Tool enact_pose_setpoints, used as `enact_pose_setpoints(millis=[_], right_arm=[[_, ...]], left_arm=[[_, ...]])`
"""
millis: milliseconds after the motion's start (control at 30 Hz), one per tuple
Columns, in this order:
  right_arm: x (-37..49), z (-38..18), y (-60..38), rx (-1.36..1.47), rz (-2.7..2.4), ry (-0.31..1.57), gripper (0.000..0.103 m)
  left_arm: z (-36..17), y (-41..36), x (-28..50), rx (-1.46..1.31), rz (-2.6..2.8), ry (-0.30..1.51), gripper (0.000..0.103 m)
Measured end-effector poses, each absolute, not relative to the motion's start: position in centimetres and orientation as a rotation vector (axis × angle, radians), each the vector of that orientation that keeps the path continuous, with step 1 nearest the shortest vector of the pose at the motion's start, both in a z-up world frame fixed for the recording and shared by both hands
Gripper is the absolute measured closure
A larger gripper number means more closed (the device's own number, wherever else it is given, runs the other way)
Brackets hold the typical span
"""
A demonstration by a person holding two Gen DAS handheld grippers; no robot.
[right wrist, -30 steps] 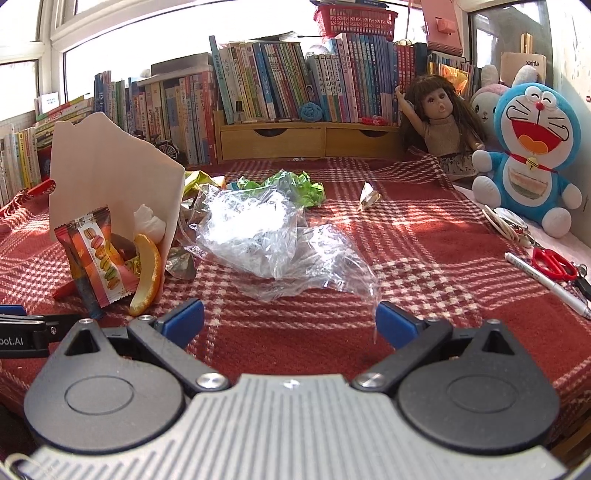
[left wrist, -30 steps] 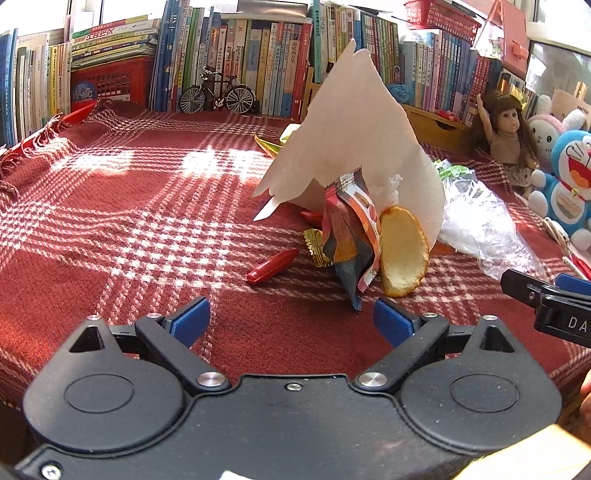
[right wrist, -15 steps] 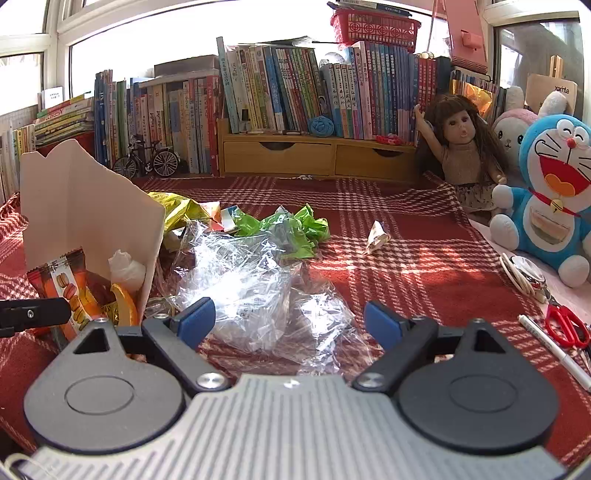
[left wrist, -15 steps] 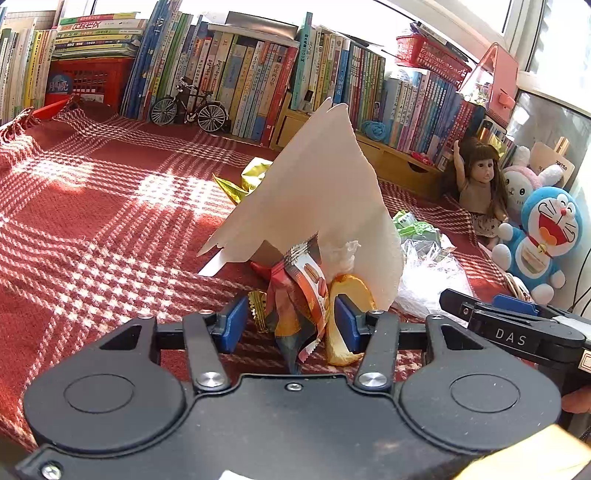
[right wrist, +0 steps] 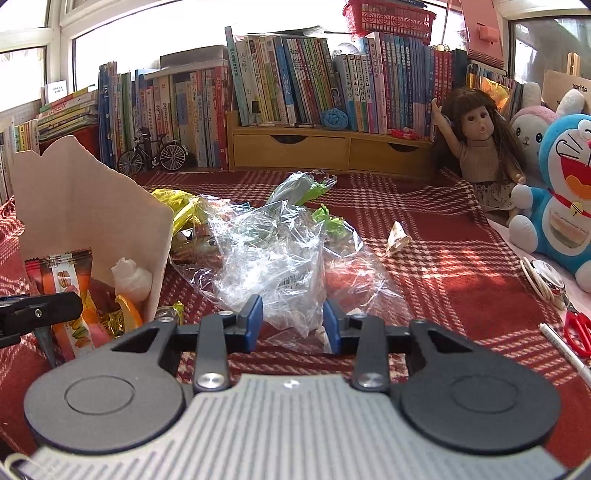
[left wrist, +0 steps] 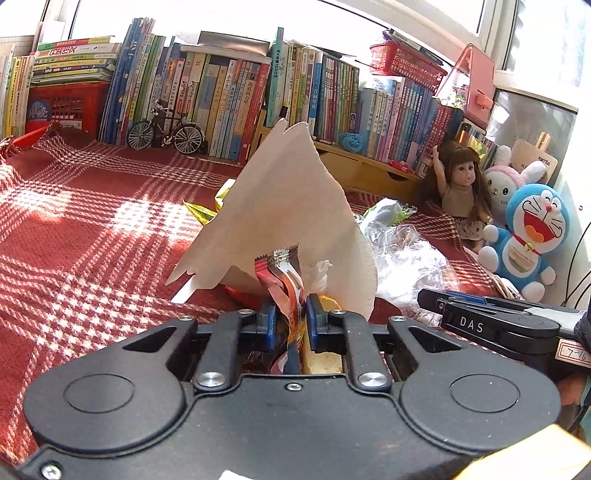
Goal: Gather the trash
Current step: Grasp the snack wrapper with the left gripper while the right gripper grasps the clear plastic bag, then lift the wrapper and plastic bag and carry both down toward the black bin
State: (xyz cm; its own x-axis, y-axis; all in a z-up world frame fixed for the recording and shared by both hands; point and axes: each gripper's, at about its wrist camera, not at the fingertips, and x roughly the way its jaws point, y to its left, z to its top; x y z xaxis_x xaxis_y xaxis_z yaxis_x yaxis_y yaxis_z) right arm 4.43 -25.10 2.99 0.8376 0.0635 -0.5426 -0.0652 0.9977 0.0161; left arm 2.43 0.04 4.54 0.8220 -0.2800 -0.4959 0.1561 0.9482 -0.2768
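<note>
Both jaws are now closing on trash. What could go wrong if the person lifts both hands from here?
1. The left gripper has just closed on the snack wrapper; the orange peel beside it may stay behind.
2. The right gripper has been closing on the thin clear plastic; its grip looks loose, so the plastic may slip out.
3. The plastic may drag the green wrapper along.

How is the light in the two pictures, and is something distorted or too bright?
Left wrist view: windows blown out white, sun patches on the red plaid cloth, bookshelf bent by the fisheye. Right wrist view: window overexposed, glare on the clear plastic wrap, dappled sunlight at right; both sharp.
</note>
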Motion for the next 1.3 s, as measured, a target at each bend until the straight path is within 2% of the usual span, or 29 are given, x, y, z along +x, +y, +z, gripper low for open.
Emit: enact_pose_setpoints(millis=[100, 133, 167, 267, 400, 600, 700, 733, 933, 1300], right_arm=[[3.8, 3.5, -25.7, 0.019, 0.074, 0.556, 0.070], [3.6, 3.7, -25.8, 0.024, 0.074, 0.540, 0.063], [3.4, 4.1, -26.0, 0.031, 0.064, 0.519, 0.047], [3.9, 4.7, -26.3, 0.022, 0.065, 0.506, 0.019], [6.1, 4.3, -25.5, 0.000, 0.079, 0.565, 0.015], [9.0, 2.9, -25.0, 0.022, 0.104, 0.658, 0.017], [8.8, 3.0, -25.2, 0.050, 0.130, 0.680, 0.046], [8.6, 3.1, -25.0, 0.030, 0.099, 0.686, 0.062], [7.0, 3.7, -25.3, 0.022, 0.089, 0.663, 0.068], [3.0, 7.1, -25.7, -0.008, 0.081, 0.574, 0.068]], left_arm=[[5.2, 0.0, 1.8, -0.227, -0.250, 0.548, 0.088], [5.4, 0.0, 1.5, -0.226, -0.253, 0.543, 0.088], [5.5, 0.0, 1.3, -0.224, -0.255, 0.538, 0.088], [5.9, 0.1, 0.8, -0.219, -0.254, 0.527, 0.088], [5.9, 0.2, 0.6, -0.222, -0.253, 0.532, 0.088], [5.9, 0.6, 0.5, -0.221, -0.253, 0.544, 0.088], [5.9, 0.8, 0.5, -0.223, -0.255, 0.541, 0.088], [5.9, 0.8, 0.5, -0.226, -0.255, 0.541, 0.088], [6.1, 1.0, 0.1, -0.232, -0.257, 0.537, 0.088], [7.3, 1.4, -1.8, -0.235, -0.274, 0.515, 0.088]])
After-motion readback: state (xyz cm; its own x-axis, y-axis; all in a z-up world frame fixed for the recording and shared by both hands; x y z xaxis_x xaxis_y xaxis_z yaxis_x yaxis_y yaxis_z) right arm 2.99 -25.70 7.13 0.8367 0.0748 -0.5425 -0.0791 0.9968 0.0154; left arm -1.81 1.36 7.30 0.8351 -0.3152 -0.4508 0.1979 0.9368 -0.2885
